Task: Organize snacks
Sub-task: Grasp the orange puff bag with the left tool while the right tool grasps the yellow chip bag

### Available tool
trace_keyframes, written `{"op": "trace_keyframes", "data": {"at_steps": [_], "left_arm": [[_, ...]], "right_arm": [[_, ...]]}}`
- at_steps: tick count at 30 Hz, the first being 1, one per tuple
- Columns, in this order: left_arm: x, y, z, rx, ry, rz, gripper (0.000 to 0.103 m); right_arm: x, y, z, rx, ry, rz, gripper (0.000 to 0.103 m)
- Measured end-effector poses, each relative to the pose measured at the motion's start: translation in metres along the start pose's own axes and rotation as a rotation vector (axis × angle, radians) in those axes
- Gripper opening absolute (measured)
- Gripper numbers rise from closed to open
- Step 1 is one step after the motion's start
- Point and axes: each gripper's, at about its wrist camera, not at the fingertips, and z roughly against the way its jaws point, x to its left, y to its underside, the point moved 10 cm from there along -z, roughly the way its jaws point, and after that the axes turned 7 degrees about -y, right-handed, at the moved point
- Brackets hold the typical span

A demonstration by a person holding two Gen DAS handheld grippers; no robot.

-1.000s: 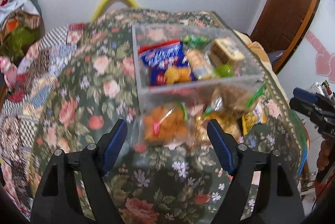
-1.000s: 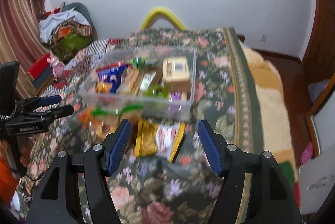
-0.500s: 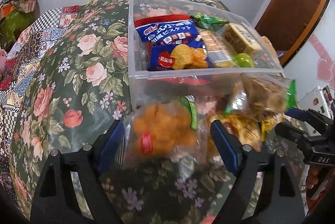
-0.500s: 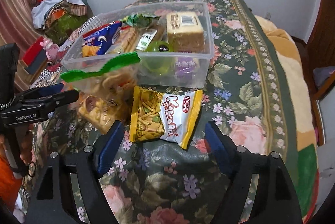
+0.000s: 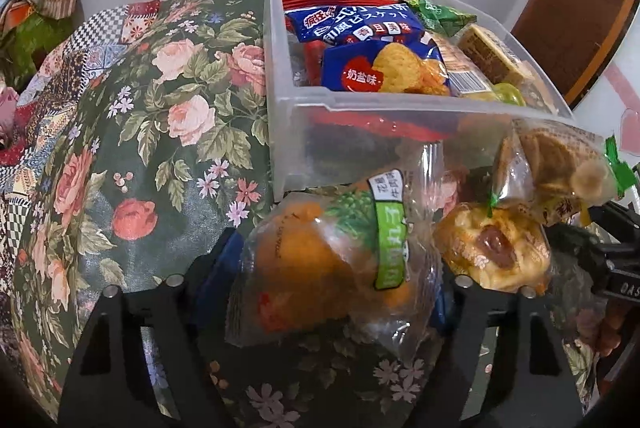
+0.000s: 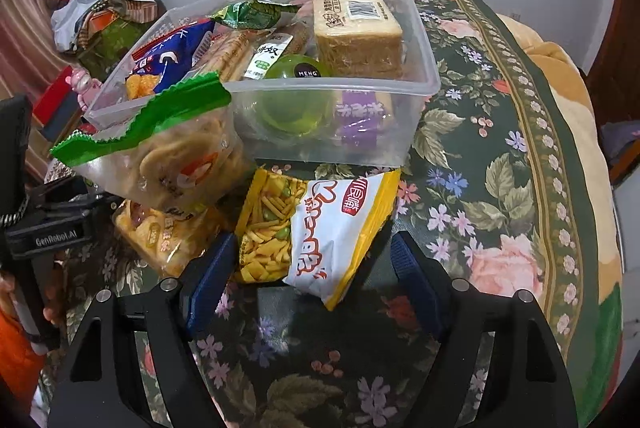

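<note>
A clear plastic bin (image 5: 400, 106) (image 6: 332, 88) holds several snack packs. In front of it on the floral cloth lie loose packs. My left gripper (image 5: 324, 276) is open with its jaws on either side of an orange bun in a clear wrapper with a green band (image 5: 320, 264). A second bun pack (image 5: 492, 252) and a clear green-edged chip bag (image 5: 560, 164) (image 6: 176, 148) lie to its right. My right gripper (image 6: 312, 268) is open around the lower end of a yellow-and-white snack bag (image 6: 316, 228).
A floral cloth (image 5: 132, 148) (image 6: 500, 168) covers the surface. A pile of clothes (image 6: 100, 16) sits at the far left. A wooden door (image 5: 580, 0) stands at the right. The left gripper's body (image 6: 44, 228) shows at the left of the right wrist view.
Both grippers have moved forward and down toward the loose packs. The orange bun now sits between the left jaws and the yellow-and-white bag between the right jaws.
</note>
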Motion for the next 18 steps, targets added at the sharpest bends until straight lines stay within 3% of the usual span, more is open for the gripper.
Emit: {"op": "trace_keyframes", "data": {"at_steps": [2,7,18], "left_arm": [[0.000,0.001,0.003,-0.003,0.007,0.013,0.074],[-0.001,0.001,0.022,-0.047,0.028,0.003,0.069],[-0.009,-0.012,0.082,-0.154,-0.004,-0.034,0.068]], "right_arm": [[0.001,0.000,0.000,-0.004,0.002,0.003,0.051],[0.003,0.000,0.001,0.003,-0.026,0.018,0.024],[-0.007,0.001,0.033,-0.057,-0.002,0.009,0.019]]}}
